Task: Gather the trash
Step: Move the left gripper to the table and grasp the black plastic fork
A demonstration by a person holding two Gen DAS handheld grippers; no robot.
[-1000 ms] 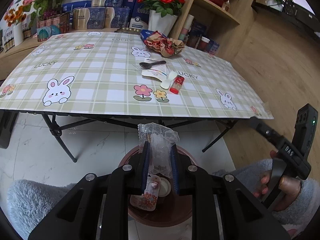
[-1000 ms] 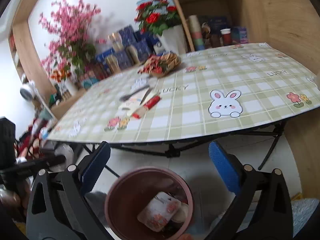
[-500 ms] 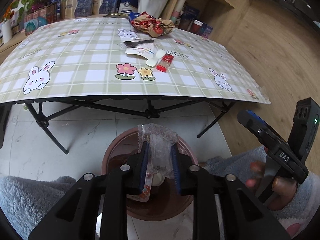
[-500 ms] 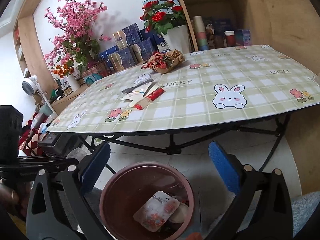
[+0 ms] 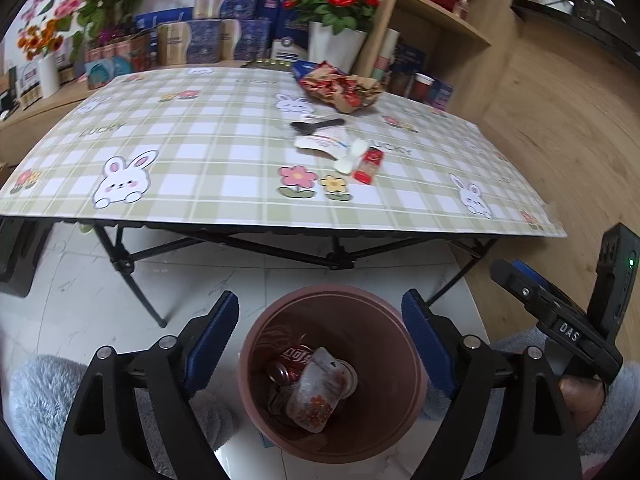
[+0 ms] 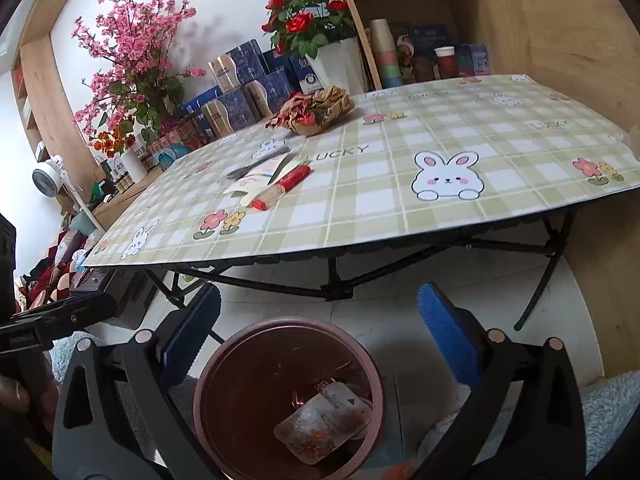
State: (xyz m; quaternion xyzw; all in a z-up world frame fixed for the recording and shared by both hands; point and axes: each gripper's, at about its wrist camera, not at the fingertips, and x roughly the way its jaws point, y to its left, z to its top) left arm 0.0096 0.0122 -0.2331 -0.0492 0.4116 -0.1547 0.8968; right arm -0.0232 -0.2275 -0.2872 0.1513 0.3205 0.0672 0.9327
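Down in the brown bin (image 5: 332, 372) on the floor lies the clear wrapper (image 5: 318, 394), resting on a red can (image 5: 290, 360) and other scraps, right where we want it. Our left tongs (image 5: 320, 340) hang directly over the bin's mouth, jaws opening wide with nothing between them, so the drop looks made and the aim was straight down into the middle. Our right tongs (image 6: 320, 332) wait just beside, also over the rim (image 6: 288, 324), spread wide and carrying nothing, ready for work. Beyond the bin, up on the desk (image 5: 224, 168), more rubbish is waiting: a red packet (image 5: 368, 166) and a white spoon (image 5: 351, 156) lying side by side, a flat white sachet (image 5: 320, 140) just beyond them, a dark spoon (image 5: 318, 125) farther still, and a crumpled red-and-brown bag (image 5: 340, 86) at the far edge. We judge the job partway done; the near red packet looks the easiest next reach.
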